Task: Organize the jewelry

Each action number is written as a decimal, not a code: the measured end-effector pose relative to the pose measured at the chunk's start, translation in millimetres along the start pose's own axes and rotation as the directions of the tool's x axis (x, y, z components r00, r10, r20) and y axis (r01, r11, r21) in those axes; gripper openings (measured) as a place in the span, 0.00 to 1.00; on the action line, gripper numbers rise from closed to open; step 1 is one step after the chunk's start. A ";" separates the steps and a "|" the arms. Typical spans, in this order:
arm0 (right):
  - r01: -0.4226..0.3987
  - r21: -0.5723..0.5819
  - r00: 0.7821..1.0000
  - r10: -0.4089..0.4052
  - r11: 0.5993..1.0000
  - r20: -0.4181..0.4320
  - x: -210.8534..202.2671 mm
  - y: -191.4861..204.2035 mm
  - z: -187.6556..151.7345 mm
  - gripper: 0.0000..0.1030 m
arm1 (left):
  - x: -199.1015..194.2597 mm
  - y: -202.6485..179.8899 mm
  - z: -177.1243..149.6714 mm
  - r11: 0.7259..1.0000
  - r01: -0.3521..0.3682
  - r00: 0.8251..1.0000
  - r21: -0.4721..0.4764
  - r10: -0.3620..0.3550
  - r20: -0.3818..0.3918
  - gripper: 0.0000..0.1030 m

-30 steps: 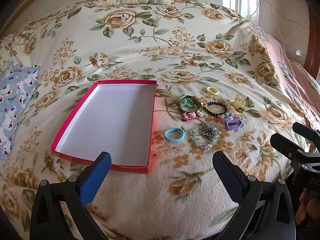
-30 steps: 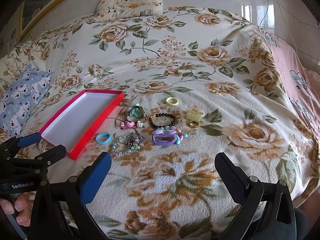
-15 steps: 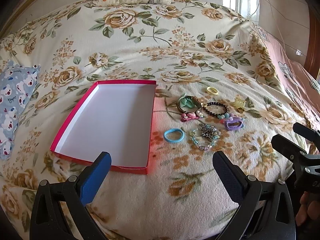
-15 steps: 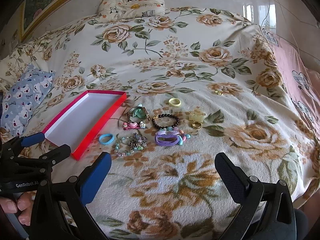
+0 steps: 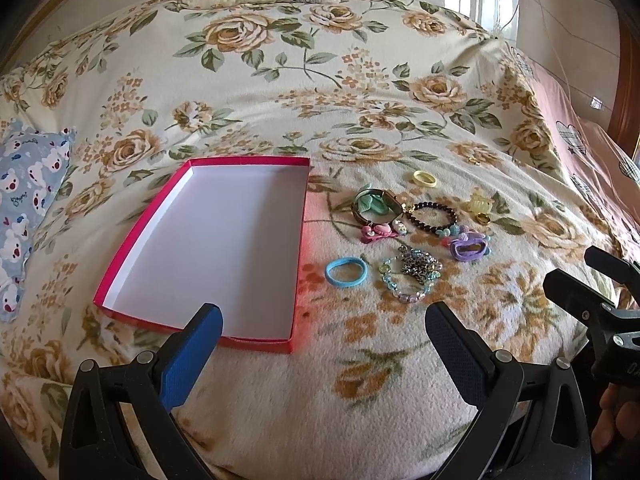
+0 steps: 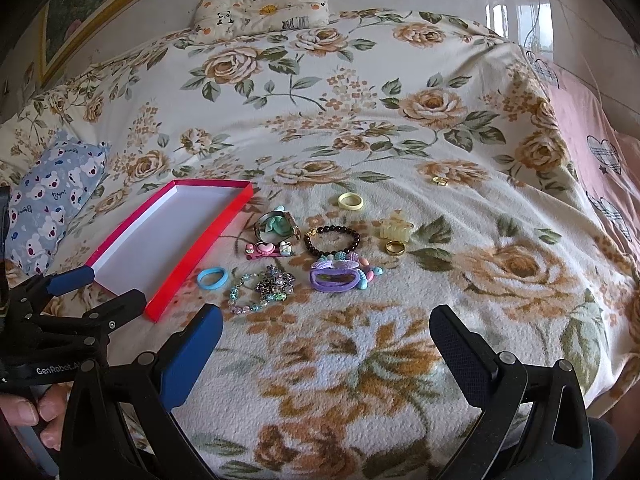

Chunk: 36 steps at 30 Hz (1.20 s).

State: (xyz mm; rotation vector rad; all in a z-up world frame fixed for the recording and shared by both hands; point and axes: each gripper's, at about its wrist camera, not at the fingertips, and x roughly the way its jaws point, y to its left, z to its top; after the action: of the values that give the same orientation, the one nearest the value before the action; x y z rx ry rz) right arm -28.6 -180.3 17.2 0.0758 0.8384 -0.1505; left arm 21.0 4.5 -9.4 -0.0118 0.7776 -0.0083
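An empty red-rimmed box [image 5: 140, 236] with a white floor lies on the floral blanket; it also shows in the right wrist view [image 6: 200, 248]. Right of it lies a cluster of jewelry: a blue hair tie [image 5: 345, 272], a bead chain [image 5: 412, 274], a dark bead bracelet [image 5: 434, 218], a purple clip [image 5: 468, 246], a yellow ring [image 5: 425, 179], a gold ring [image 6: 395, 247], a pink clip [image 6: 266, 250]. My left gripper [image 5: 322, 340] is open and empty, near the box's front edge. My right gripper [image 6: 324, 344] is open and empty, short of the cluster.
A blue bear-print pillow [image 5: 24, 200] lies at the left and a panda pillow [image 6: 264, 4] at the bed's far end. A small gold piece [image 6: 440, 181] lies apart at the right. A pink sheet [image 6: 592, 128] covers the bed's right side.
Both grippers have drifted slightly; the right wrist view has shifted a little so the jewelry sits lower and nearer. Nothing was picked up or moved.
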 end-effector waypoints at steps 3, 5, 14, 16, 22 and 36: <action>-0.003 0.005 1.000 0.003 1.000 -0.008 2.9 -1.6 1.0 1.00 | 3.8 0.6 1.3 1.000 0.000 1.000 0.000 0.000 -0.007 0.99; -0.006 0.008 1.000 0.007 1.000 -0.016 5.7 -2.3 1.1 1.00 | 7.0 1.4 2.7 1.000 0.004 1.000 -0.003 -0.004 -0.014 0.99; -0.018 0.019 0.999 0.019 1.000 -0.040 19.0 -9.0 6.5 0.99 | 24.2 6.0 13.8 1.000 0.028 0.999 -0.002 -0.028 -0.040 0.99; -0.022 0.024 0.999 0.023 0.999 -0.047 22.6 -11.0 8.3 0.99 | 28.4 6.9 17.6 0.999 0.036 0.998 -0.003 -0.036 -0.048 0.99; -0.052 0.047 0.997 0.055 0.998 -0.062 33.1 -19.5 18.3 0.97 | 45.5 8.3 35.0 0.999 0.042 0.997 0.011 -0.042 -0.060 0.98; -0.029 0.161 0.990 0.050 0.986 -0.129 96.3 -72.6 66.3 0.76 | 125.4 7.9 102.8 0.992 0.100 0.990 0.079 -0.092 -0.105 0.63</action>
State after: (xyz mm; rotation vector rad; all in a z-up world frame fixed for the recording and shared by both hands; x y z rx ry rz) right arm 71.8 -270.2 -10.9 0.2546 0.9556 -0.1768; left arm 182.5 11.7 -24.2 0.0308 0.8766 -0.1337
